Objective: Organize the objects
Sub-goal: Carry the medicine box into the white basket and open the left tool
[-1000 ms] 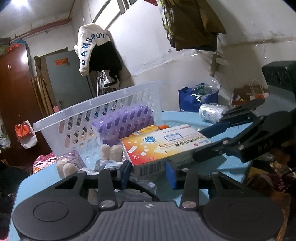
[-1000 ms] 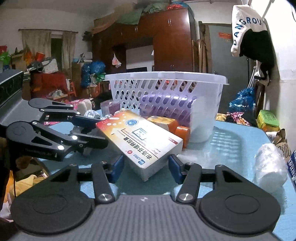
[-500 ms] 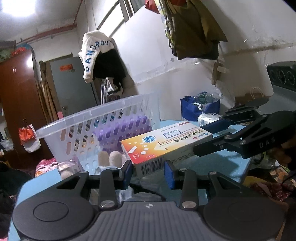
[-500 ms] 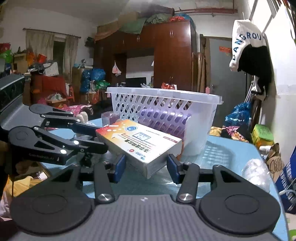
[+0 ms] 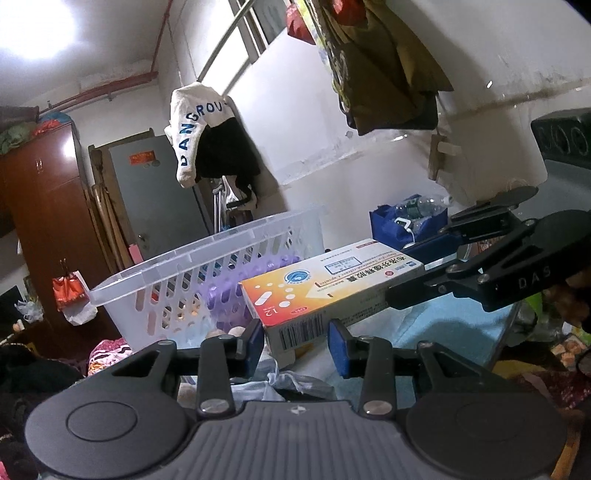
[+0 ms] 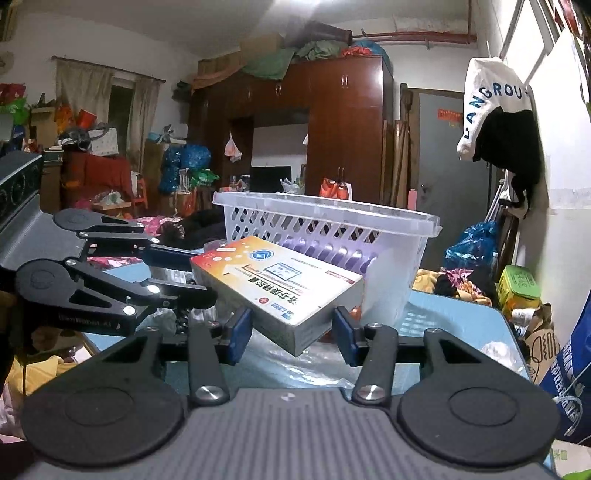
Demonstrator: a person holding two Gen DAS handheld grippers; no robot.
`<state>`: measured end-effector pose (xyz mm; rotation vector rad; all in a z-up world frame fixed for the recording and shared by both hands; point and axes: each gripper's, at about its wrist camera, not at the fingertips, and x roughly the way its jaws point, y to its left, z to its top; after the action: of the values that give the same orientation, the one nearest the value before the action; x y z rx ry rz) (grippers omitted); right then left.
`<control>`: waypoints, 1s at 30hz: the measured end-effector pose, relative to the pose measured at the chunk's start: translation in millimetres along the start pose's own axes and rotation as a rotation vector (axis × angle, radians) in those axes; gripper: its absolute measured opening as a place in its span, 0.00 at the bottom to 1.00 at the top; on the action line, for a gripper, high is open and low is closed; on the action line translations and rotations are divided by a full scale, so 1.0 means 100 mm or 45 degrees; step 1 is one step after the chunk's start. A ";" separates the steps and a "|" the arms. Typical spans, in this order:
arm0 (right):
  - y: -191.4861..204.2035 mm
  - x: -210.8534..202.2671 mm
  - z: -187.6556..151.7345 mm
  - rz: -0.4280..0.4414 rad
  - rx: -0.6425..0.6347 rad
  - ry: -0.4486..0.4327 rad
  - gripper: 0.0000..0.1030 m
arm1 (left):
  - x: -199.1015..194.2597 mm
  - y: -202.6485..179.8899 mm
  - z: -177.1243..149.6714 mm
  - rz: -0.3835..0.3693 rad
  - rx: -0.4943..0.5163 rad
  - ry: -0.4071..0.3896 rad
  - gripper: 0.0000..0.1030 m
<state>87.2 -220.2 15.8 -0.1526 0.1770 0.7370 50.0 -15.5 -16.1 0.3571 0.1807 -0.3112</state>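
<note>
You held the medicine box (image 5: 325,284) clear above the blue table (image 6: 454,321), beside the white basket (image 6: 332,218). Your left claw (image 5: 295,341) pinched its barcode end, your right claw (image 6: 293,330) the opposite end; its long axis ran level between them.

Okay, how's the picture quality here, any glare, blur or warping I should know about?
Left wrist view: a ceiling light blows out the top left corner, and the fisheye bends the walls. Right wrist view: evener light, dim room, straight edges bowed near the frame borders. In both, the medicine box and basket are sharp enough, but the box's small print is unreadable.
</note>
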 end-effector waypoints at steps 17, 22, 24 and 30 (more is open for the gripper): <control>-0.16 0.19 0.67 0.019 -0.086 -0.018 0.50 | 0.08 0.42 0.59 0.070 -0.116 -0.062 0.41; -0.29 0.47 0.96 0.018 -0.081 0.019 0.50 | 0.40 0.72 0.86 0.100 -0.130 0.010 0.41; -0.33 0.64 1.06 0.012 -0.085 0.050 0.50 | 0.58 0.88 0.92 0.099 -0.161 0.061 0.41; -0.52 1.17 1.03 0.025 -0.007 0.208 0.50 | 1.10 1.17 0.88 0.103 -0.224 0.222 0.41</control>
<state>218.5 -161.7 95.3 -0.2171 0.3322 0.7445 202.4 27.0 77.2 0.2165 0.3613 -0.1827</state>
